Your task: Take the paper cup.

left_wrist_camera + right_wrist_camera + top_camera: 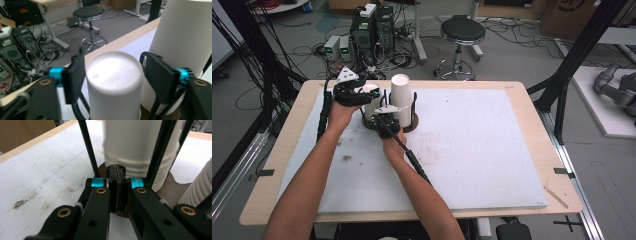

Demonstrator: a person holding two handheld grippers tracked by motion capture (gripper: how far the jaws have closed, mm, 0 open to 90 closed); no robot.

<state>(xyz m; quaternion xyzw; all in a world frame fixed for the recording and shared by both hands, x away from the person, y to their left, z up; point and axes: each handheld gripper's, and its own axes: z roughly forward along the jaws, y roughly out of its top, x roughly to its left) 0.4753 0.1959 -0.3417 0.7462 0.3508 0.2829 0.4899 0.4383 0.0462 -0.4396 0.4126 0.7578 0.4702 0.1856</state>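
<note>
Two stacks of upside-down white paper cups stand in a black wire holder on a round brown base (pixel 411 127) at the far left of the white board. My left gripper (pixel 368 94) straddles the top cup (pixel 113 82) of the shorter stack (pixel 372 106). Its pads (pixel 75 77) sit close beside the cup's sides without squeezing it. The taller stack (pixel 401 97) rises just beside it (pixel 182 37). My right gripper (pixel 381 119) is shut, its joined tips (pixel 117 173) low over the base (pixel 172 187), between the wire rods (pixel 87 147) and in front of a cup stack (pixel 140 147).
The white board (pixel 482 150) covers most of the wooden table (pixel 287 150) and has scuff marks near the front left. On the floor beyond the table are a black stool (pixel 462 32), computer towers (pixel 372 30) and tangled cables. Black frame posts (pixel 572 60) flank the table.
</note>
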